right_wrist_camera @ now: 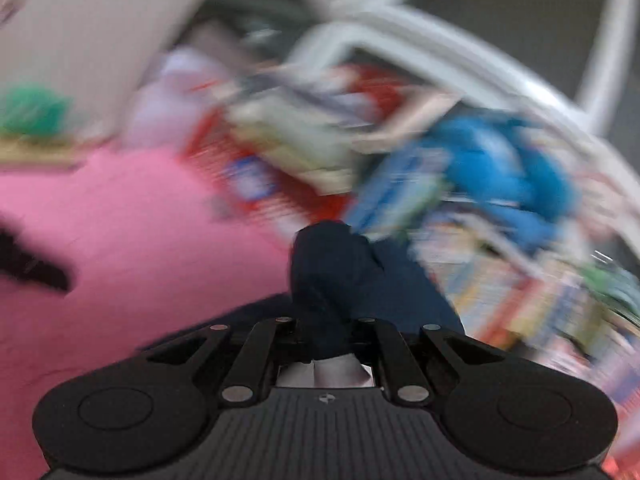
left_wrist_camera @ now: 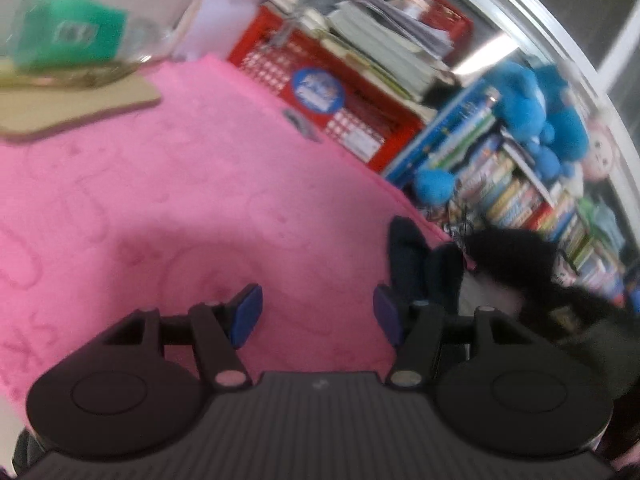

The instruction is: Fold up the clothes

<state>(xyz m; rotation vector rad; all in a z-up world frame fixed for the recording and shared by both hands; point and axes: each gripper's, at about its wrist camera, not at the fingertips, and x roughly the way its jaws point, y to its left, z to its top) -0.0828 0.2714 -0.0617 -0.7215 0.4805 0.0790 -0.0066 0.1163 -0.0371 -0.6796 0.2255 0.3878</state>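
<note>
A: What is shown in the left wrist view?

B: The left gripper is held over a pink blanket with its jaws spread wide and nothing between the blue pads. A dark navy garment is seen at about two o'clock from the fingertips, bunched upright at the blanket's edge. A red crate and a row of books with a blue plush toy are ranged beyond it, at one to three o'clock. A green box is set on a board at eleven o'clock.

A: Why is that gripper held so?

B: It is judged to be kept released and near the cloth so that a second grasp can be taken; that is not settled by the view.

A: And the right wrist view?

B: Heavy blur is found there, so little of the background can be read. The right gripper is clenched on the dark navy garment, which is drawn up at twelve o'clock from between the jaws. The cloth is gathered in a narrow bunch, probably because it is lifted by one point. The pink blanket is spread at nine o'clock.

A: How far is the folding?

B: It cannot be told: a gathered, raised garment fits cloth being spread out as well as a fold being carried over.
</note>
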